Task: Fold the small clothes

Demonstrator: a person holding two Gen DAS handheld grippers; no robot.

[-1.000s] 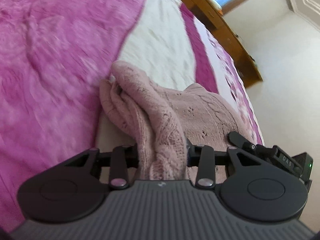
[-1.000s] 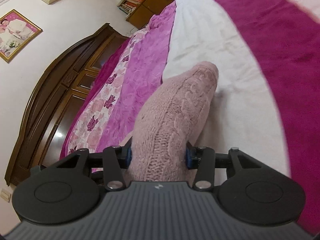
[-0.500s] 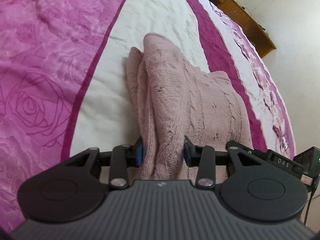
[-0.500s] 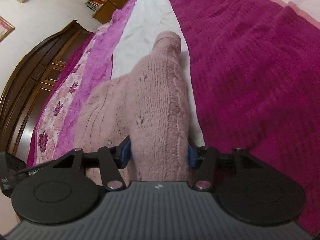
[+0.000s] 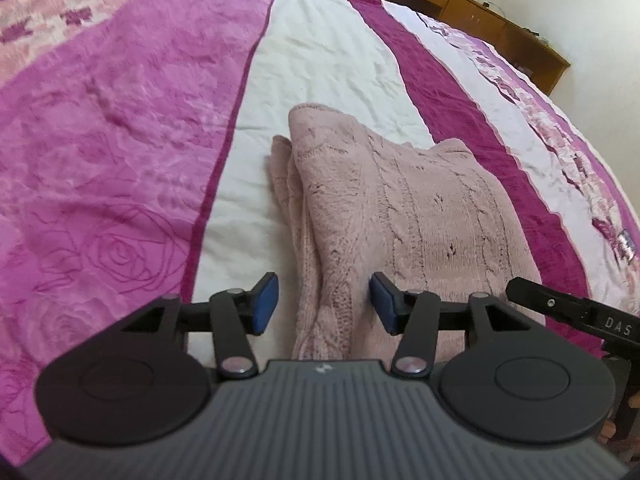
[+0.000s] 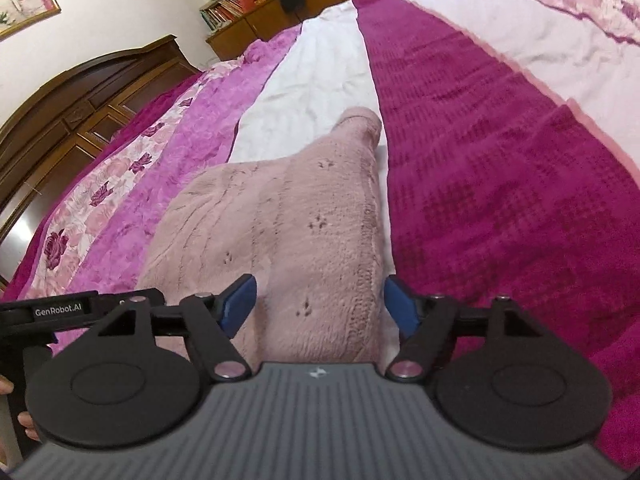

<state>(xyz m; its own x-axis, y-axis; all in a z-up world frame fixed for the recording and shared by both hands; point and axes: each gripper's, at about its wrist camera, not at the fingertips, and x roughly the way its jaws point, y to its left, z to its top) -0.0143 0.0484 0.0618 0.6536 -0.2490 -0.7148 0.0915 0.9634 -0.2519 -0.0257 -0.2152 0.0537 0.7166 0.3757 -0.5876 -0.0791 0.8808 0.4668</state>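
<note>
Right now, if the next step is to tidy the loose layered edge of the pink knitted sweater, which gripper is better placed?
Probably the left gripper. Its open blue pads straddle the stacked, uneven edge of the pink knitted sweater. The right gripper, also open, faces the smooth side.

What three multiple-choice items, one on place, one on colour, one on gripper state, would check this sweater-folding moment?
1. Where does the folded knit sweater lie?
A. on the white stripe of the bedspread
B. on the floor
C. on the wooden cabinet

2. What colour are the gripper pads?
A. red
B. blue
C. green

3. How do the left gripper and right gripper stand?
A. both clamped on the sweater
B. one clamped
C. both open

Answers: 1 A, white cloth borders the sweater; 2 B, blue pads in both views; 3 C, gaps show beside each pad.
</note>
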